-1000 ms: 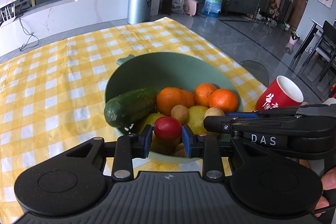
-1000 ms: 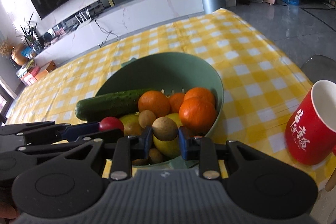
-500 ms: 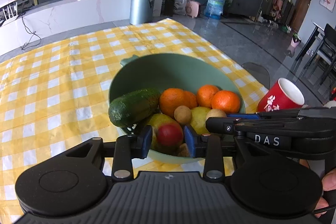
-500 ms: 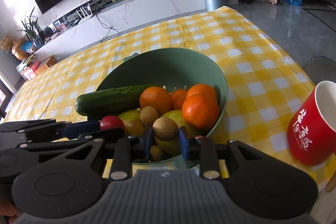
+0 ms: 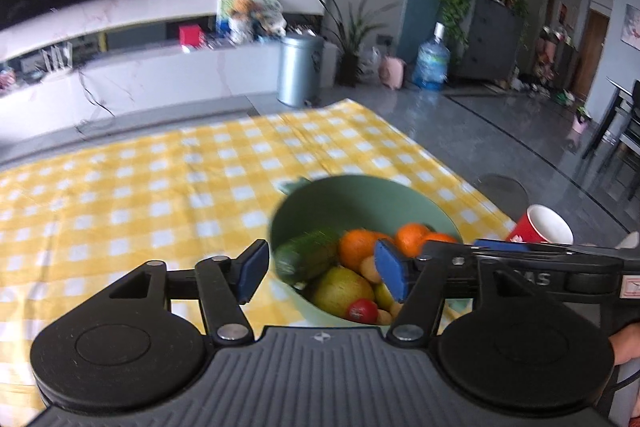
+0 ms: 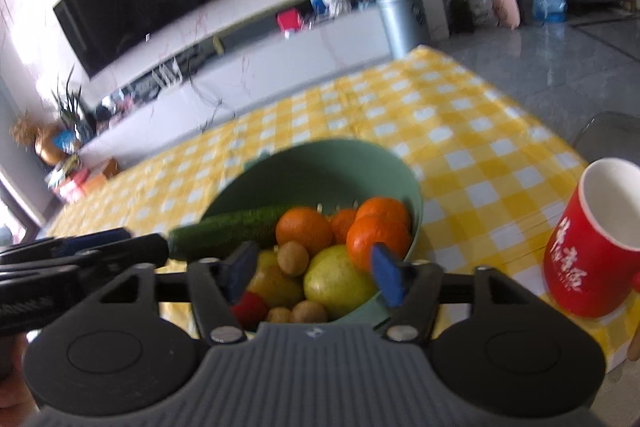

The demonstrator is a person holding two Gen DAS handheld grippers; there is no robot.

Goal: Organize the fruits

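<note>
A green bowl (image 5: 360, 183) (image 6: 320, 147) on the yellow checked tablecloth holds a cucumber (image 6: 232, 231), oranges (image 6: 304, 231), a yellow-green pear (image 6: 336, 283), small brown fruits (image 6: 293, 258) and a small red fruit (image 5: 362, 310) (image 6: 249, 309). My left gripper (image 5: 322, 277) hovers over the bowl's near rim with its jaws opening; nothing is pressed between the blue pads. My right gripper (image 6: 314, 273) hangs above the near side of the fruit pile, jaws also opening and holding nothing. The fruit seen between each pair of pads lies below in the bowl.
A red mug (image 6: 592, 247) (image 5: 542, 231) stands on the cloth right of the bowl, close to my right gripper. The tablecloth (image 5: 140, 195) stretches far to the left and behind the bowl. The table's right edge runs just past the mug.
Both grippers went from shut to open. The left let go of the red fruit and the right let go of a small brown fruit; both now lie in the bowl. The left gripper rose.
</note>
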